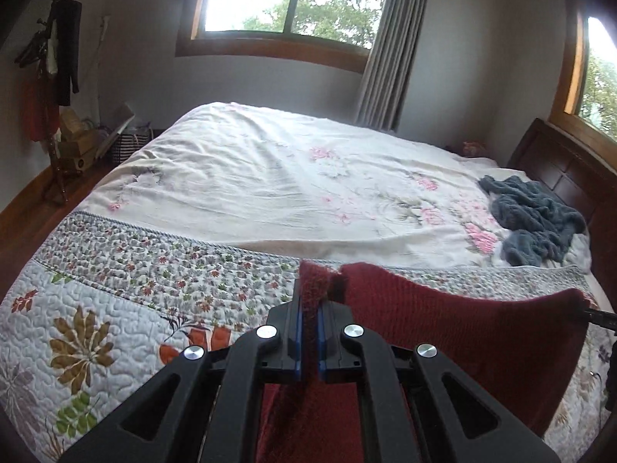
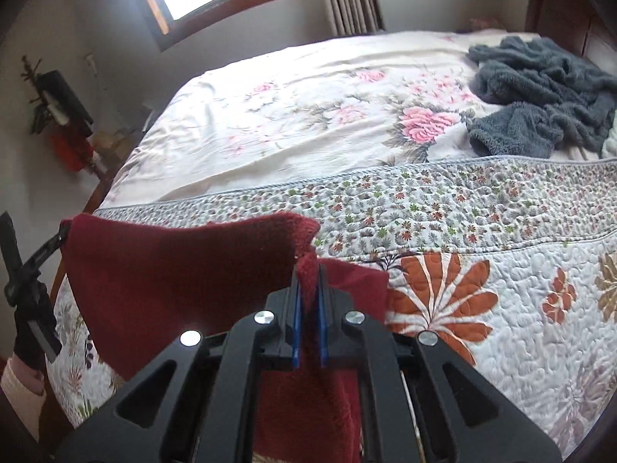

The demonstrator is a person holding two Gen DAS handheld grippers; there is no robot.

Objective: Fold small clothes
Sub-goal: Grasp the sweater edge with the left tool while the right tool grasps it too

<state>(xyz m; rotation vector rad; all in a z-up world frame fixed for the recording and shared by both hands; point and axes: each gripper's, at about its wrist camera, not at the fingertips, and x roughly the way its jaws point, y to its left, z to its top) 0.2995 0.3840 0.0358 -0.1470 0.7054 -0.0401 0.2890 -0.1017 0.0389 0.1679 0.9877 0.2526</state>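
A dark red knitted garment [image 1: 462, 332] hangs stretched between both grippers above the quilted bedspread [image 1: 115, 289]. My left gripper [image 1: 309, 301] is shut on one upper corner of it, red cloth pinched between the blue pads. In the right wrist view my right gripper [image 2: 308, 285] is shut on the other upper corner of the red garment [image 2: 173, 289]. The cloth's top edge sags between the two corners and the rest drapes down under the fingers. The far tip of the right gripper [image 1: 601, 318] shows at the right edge of the left wrist view.
A crumpled grey-blue fleece [image 2: 540, 92] lies near the dark wooden headboard [image 1: 559, 177]. A pale floral sheet [image 1: 270, 177] covers the far half of the bed. A coat stand [image 1: 54, 77] and boxes [image 1: 81, 142] stand at the left wall. A gloved hand [image 2: 31, 332] holds the left gripper.
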